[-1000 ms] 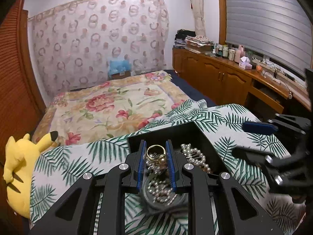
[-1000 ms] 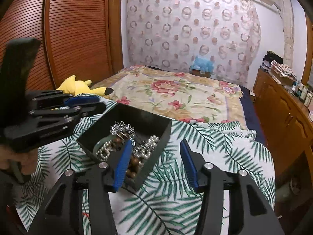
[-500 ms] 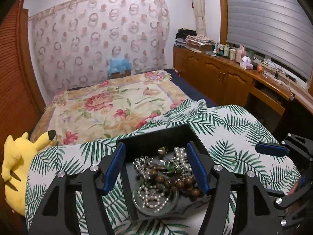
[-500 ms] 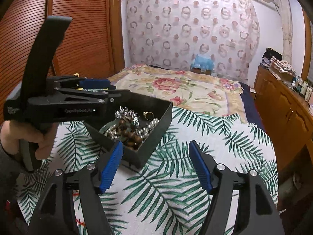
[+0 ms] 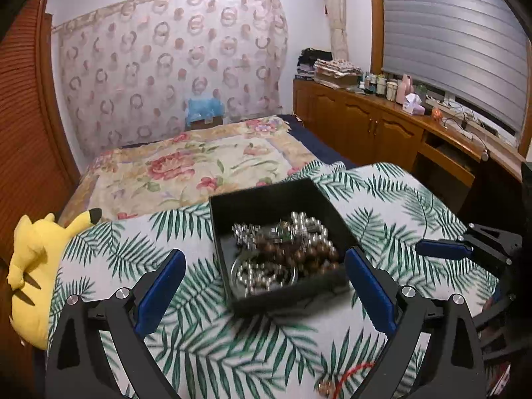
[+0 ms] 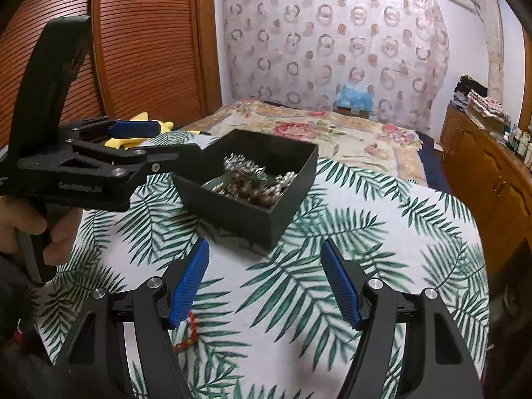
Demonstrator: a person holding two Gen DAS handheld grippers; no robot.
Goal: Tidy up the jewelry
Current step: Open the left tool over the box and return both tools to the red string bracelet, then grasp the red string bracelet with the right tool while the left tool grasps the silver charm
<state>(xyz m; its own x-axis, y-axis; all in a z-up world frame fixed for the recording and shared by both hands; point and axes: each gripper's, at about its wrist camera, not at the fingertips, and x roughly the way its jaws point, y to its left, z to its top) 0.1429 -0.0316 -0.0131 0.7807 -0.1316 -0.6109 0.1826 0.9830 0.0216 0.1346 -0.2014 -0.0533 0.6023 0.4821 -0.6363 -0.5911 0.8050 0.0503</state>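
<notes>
Holding both tools spread wide, you have nothing gripped in either. Your left gripper [image 5: 266,286] hangs just short of the black box [image 5: 279,199], its blue pads [image 5: 163,289] parted wider than the box's near wall and touching nothing. Your right gripper [image 6: 264,279] sits nearer you over the palm-leaf cloth [image 6: 382,219], pads [image 6: 340,286] well apart, also bare.

A small red-beaded bracelet [image 6: 188,332] lies on the cloth just beside the right tool's left pad, partly hidden by it. In the left wrist view the same piece is cut off at the bottom edge.

Raised lettering runs along the left tool's body in the right wrist view; too blurred to read.

The jewelry [image 5: 282,252] is heaped inside the box: brown wooden beads, pearl-like strands, silver pieces. Motion blur smears the pile, so single items are hard to separate.

Further off, a yellow plush [image 5: 30,266] lies at the cloth's left edge, then the floral bedspread [image 5: 199,163].
</notes>
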